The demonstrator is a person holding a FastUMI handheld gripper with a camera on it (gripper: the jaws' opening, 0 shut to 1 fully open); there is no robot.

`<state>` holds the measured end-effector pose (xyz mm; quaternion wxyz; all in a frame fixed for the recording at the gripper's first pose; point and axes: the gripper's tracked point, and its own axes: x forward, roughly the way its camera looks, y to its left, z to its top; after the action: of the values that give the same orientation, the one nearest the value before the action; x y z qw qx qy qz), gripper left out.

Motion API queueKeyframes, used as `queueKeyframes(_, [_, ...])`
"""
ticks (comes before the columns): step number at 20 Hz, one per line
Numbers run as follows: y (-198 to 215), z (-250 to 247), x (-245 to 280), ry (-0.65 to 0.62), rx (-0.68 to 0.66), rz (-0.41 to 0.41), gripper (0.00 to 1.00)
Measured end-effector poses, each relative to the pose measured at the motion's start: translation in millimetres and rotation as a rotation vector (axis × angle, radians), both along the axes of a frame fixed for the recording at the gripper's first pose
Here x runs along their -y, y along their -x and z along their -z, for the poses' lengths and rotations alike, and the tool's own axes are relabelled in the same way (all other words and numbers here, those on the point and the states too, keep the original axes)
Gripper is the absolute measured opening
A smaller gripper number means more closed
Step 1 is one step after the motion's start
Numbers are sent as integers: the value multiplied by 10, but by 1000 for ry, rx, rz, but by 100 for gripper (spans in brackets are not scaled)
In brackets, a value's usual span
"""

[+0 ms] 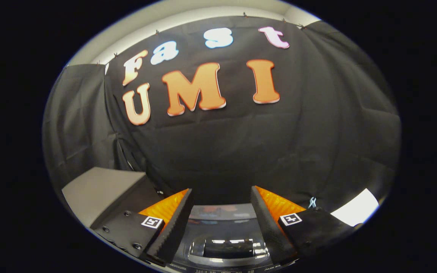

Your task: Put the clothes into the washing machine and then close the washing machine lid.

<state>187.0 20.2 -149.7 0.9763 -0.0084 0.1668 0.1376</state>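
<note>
Two tongs (222,216) fingers spread wide, empty, above glossy dark washer lid (224,227); lid prob. rigid, slick — take at recessed handle (228,248).

Grey surface beside the washing machine

A flat grey table (101,189) lies at about ten o'clock from the gripper (222,223), beyond its left finger and against the black cloth wall. The washing machine (224,250), with its dark glossy lid, sits between and below the spread fingers, at six o'clock.
</note>
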Motion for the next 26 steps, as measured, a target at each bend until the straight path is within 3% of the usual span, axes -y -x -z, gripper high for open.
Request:
queueKeyframes(4, [66, -724, 3, -8, 116, -6, 96])
queueKeyframes(8, [211, -1148, 72, -2, 156, -3, 96])
queueKeyframes(19, [561, -1721, 410, -23, 214, -22, 96])
queueKeyframes(26, [586, -1843, 654, -58, 252, 17, 97])
